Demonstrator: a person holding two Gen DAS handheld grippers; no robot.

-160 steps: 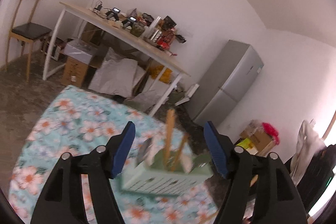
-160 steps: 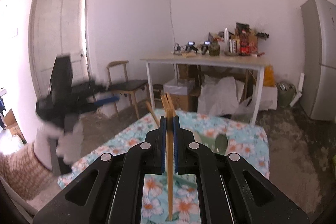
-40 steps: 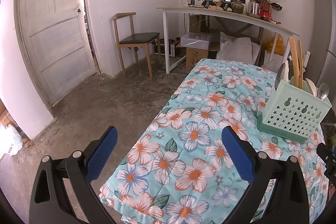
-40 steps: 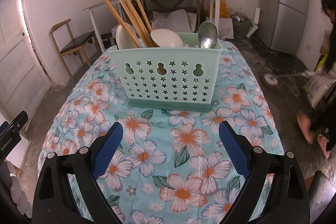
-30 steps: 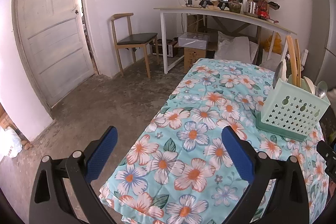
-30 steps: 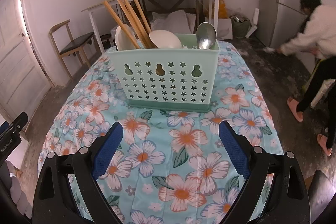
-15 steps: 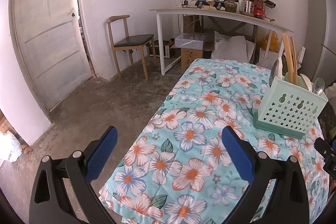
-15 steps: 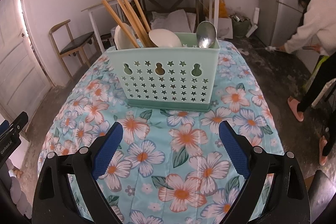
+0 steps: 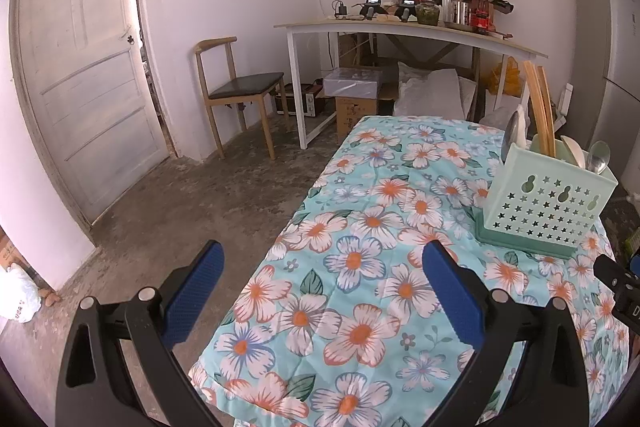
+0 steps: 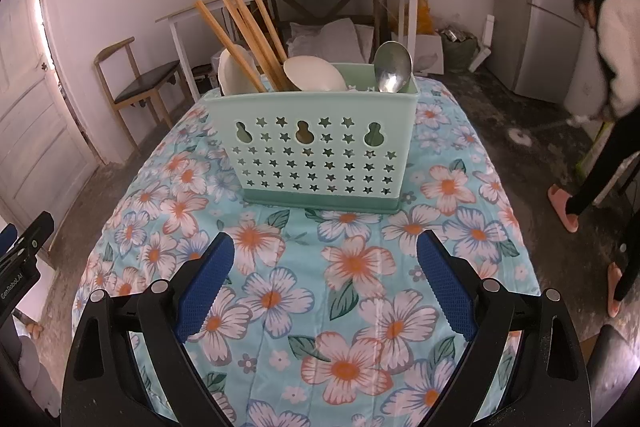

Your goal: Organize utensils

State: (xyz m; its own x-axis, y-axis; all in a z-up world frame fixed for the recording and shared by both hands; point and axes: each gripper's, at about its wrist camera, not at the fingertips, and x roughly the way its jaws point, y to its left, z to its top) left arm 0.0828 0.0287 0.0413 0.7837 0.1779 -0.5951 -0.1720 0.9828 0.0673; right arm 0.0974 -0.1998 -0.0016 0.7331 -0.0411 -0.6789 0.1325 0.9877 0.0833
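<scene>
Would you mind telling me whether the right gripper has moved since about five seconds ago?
Yes. The right gripper has drawn back: then it was shut on chopsticks near the green caddy; now it is open and empty, short of the caddy.

— What covers the table point(image 10: 280, 307)?
— A turquoise floral cloth point(image 9: 360, 291), filling the frame's lower centre.
— And on it?
— A mint-green utensil caddy point(image 10: 320, 151), upright at the centre of the right wrist view, nothing else around it.
</scene>
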